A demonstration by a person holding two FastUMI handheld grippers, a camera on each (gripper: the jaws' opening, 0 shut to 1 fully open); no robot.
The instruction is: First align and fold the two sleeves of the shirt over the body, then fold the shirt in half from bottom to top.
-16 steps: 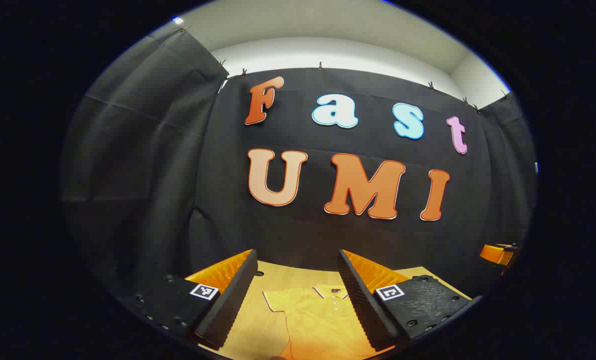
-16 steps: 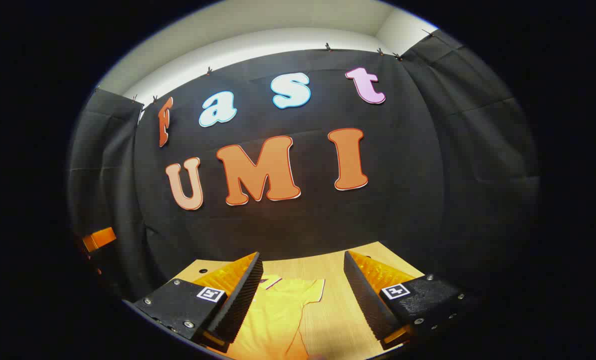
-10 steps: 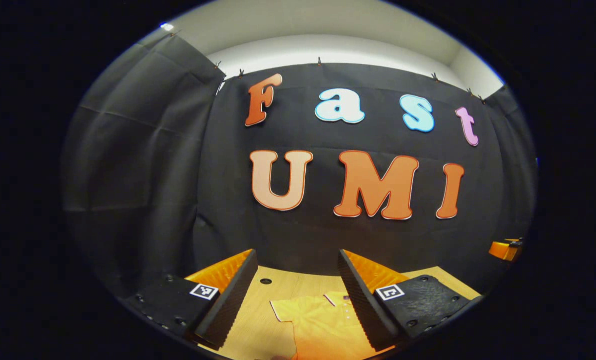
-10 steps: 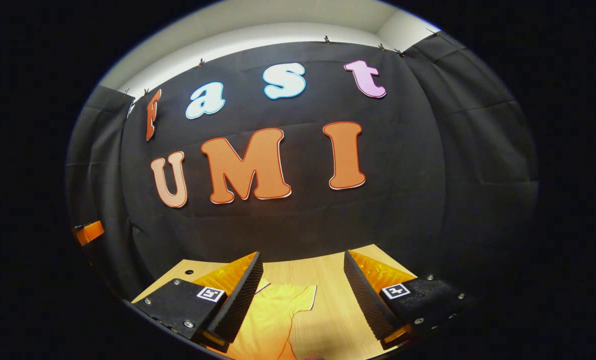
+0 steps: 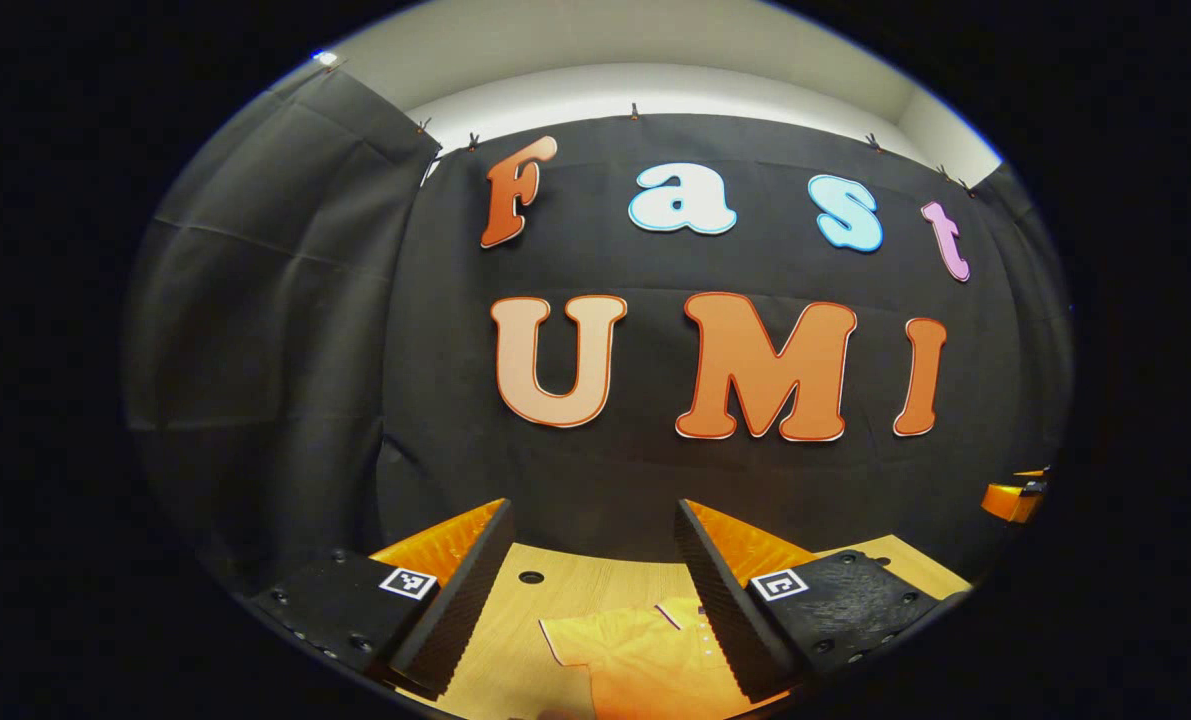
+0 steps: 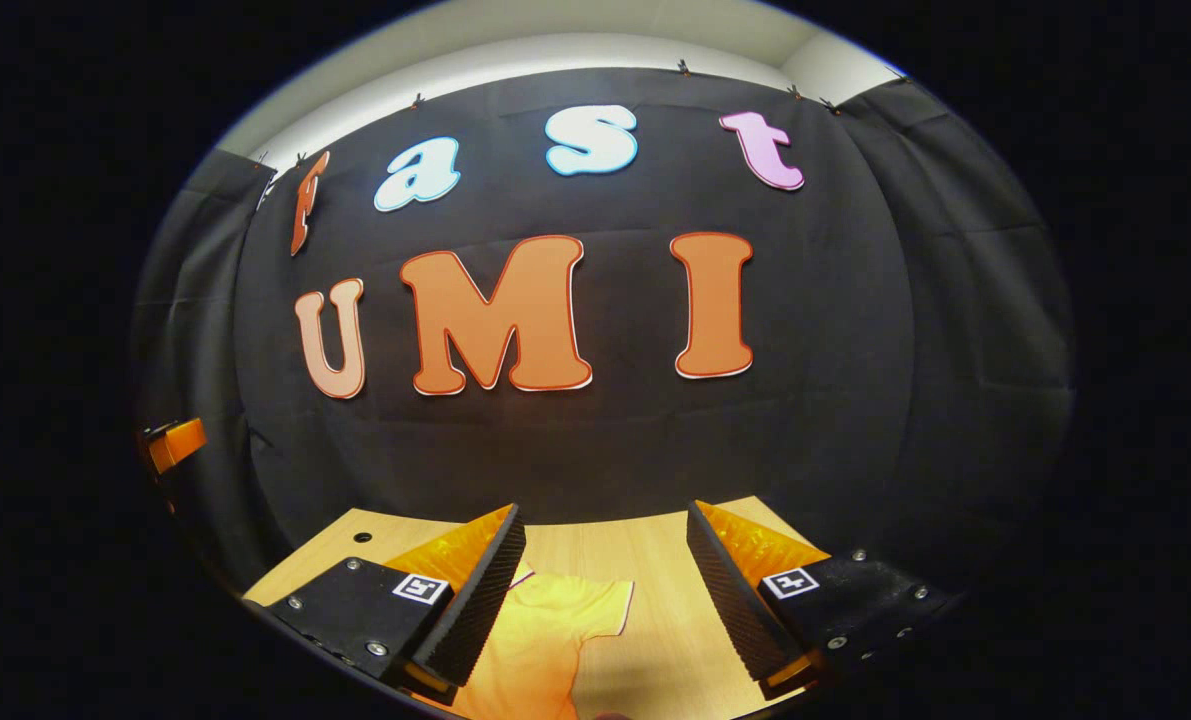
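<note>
In the left gripper view, we observe the left gripper (image 5: 595, 600) with its fingers spread wide and nothing between them, raised above the wooden table (image 5: 515, 620); the yellow shirt (image 5: 625, 650) lies flat on the table below, collar (image 5: 670, 615) toward the black cloth wall (image 5: 275, 350), one short sleeve (image 5: 565, 635) extended sideways. In the right gripper view, we observe the right gripper (image 6: 605, 590) likewise wide apart and empty; the shirt's other sleeve (image 6: 595, 605) lies between its fingers, lower down on the table; we see the far gripper at the left edge (image 6: 175, 445).
</note>
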